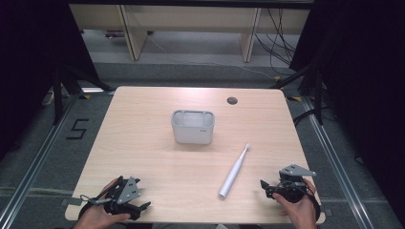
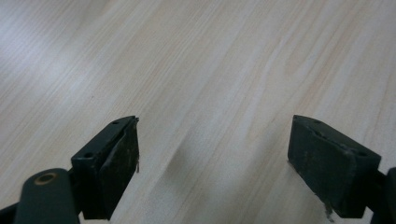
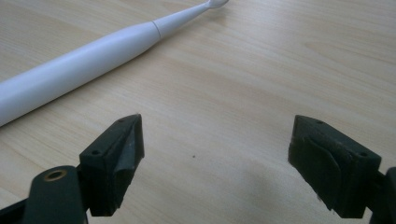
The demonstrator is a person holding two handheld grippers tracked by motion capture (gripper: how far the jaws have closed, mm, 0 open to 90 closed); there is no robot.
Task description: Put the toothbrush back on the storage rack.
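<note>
A white electric toothbrush point(image 1: 235, 171) lies flat on the wooden table point(image 1: 143, 143), its head pointing away to the upper right. A grey rectangular holder point(image 1: 193, 126) stands upright at the table's middle. My left gripper point(image 1: 128, 202) rests near the front left edge, held in a hand, open over bare wood point(image 2: 215, 154). My right gripper point(image 1: 267, 187) sits at the front right, open, a little to the right of the toothbrush's thick end. In the right gripper view the toothbrush point(image 3: 93, 53) lies ahead and to the left of the open gripper point(image 3: 215, 158).
A round cable hole point(image 1: 232, 100) sits near the table's far edge. Dark curtains hang at both sides, with cables and wooden furniture legs on the floor beyond. A floor mark "5" point(image 1: 78, 129) lies left of the table.
</note>
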